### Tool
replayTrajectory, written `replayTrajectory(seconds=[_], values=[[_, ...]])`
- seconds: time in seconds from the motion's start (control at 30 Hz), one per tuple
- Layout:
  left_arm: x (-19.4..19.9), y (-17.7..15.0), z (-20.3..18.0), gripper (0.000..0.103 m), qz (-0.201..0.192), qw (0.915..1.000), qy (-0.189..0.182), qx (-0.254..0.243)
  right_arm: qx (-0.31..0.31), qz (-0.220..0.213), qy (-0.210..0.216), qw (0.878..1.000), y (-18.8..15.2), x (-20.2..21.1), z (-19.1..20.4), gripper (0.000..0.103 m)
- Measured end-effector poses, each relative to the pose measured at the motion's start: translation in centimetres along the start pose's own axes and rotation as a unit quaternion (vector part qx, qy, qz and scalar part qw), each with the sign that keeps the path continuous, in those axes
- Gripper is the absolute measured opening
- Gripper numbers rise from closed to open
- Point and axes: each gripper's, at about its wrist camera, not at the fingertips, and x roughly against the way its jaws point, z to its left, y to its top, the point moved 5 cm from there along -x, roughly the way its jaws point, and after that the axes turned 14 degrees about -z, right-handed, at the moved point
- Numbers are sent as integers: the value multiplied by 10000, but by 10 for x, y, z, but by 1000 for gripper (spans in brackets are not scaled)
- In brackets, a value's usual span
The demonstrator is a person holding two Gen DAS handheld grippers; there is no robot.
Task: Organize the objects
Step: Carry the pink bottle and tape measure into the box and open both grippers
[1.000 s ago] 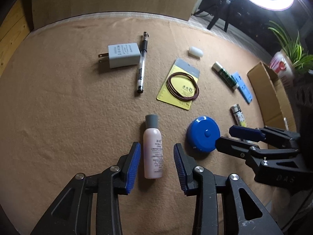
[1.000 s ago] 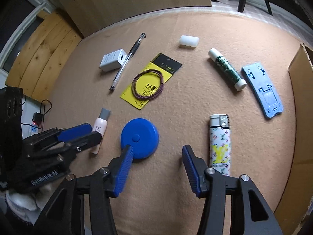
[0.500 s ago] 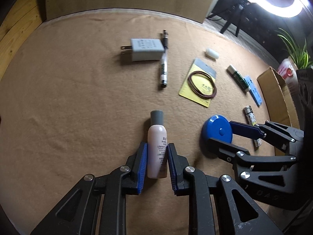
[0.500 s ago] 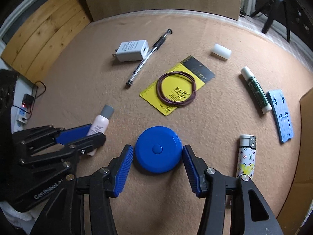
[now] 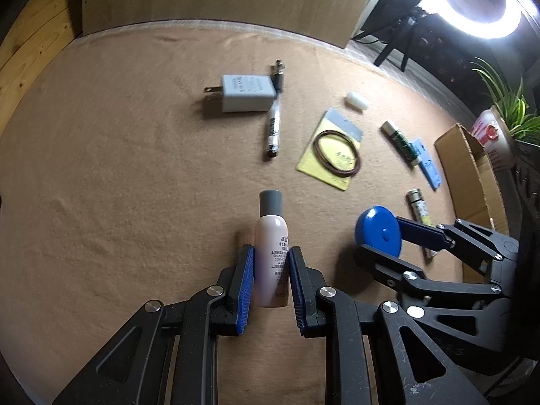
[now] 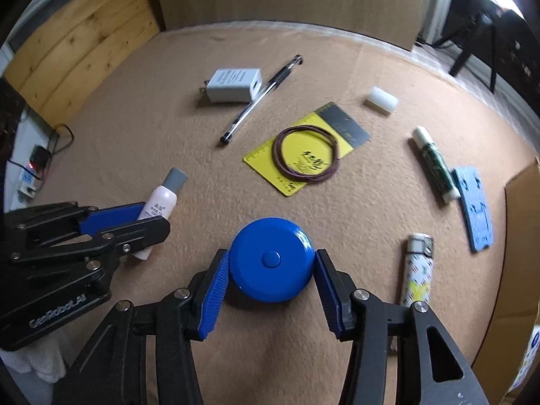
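Observation:
A pale pink bottle [image 5: 270, 233] with a grey cap lies on the tan felt table [image 5: 118, 185]. My left gripper [image 5: 270, 265] is shut on its lower body, both blue pads pressing its sides. In the right wrist view the bottle [image 6: 163, 197] sticks out beyond the left gripper [image 6: 153, 219]. A round blue tape measure [image 6: 270, 263] sits between the pads of my right gripper [image 6: 271, 257], which is shut on its rim. In the left wrist view the tape measure [image 5: 378, 233] looks tipped in the right gripper [image 5: 379, 240].
Farther back lie a white charger [image 5: 248, 92], a pen [image 5: 273, 125], a yellow card with a brown cord loop [image 5: 332, 150] and a white cap [image 5: 357, 100]. To the right are a green tube [image 5: 401, 141], a blue plastic plate [image 5: 428, 165], a lighter [image 5: 418, 206] and a cardboard box [image 5: 472, 175].
My left jaws closed from wide apart onto the pink bottle. My right gripper shifted left, away from the lighter, came round the blue tape measure and now grips it.

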Motion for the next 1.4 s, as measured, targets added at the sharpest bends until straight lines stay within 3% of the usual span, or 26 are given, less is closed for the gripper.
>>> replayTrajectory(seconds=[0.2, 0.33, 0.67, 0.97, 1.23, 1.27, 1.33, 1.4], values=[[7, 10, -37, 22, -104, 9995, -276, -150, -408, -408, -5, 9983, -4, 47, -27, 46], [13, 16, -77, 22, -183, 9975, -607, -327, -866, -696, -212, 9936, -9, 81, -68, 46], [3, 35, -215, 22, -309, 9846, -1357, -1062, -1586, -1174, -1270, 9721, -40, 152, -180, 46], [-24, 35, -326, 22, -276, 9714, -1759, -1572, -1827, -1105, -1556, 9644, -68, 166, -227, 46], [-46, 33, -364, 23, -253, 9690, -1735, -1743, -1829, -1084, -1589, 9641, -73, 164, -242, 47], [-46, 35, -364, 26, -256, 9688, -1764, -1724, -1788, -1095, -1574, 9650, -73, 164, -242, 47], [-45, 38, -362, 59, -272, 9698, -1757, -1671, -1670, -1069, -1551, 9678, -73, 164, -240, 52], [-42, 42, -357, 61, -381, 9698, -1743, -1663, -1609, -1025, -1537, 9695, -72, 163, -237, 61]])
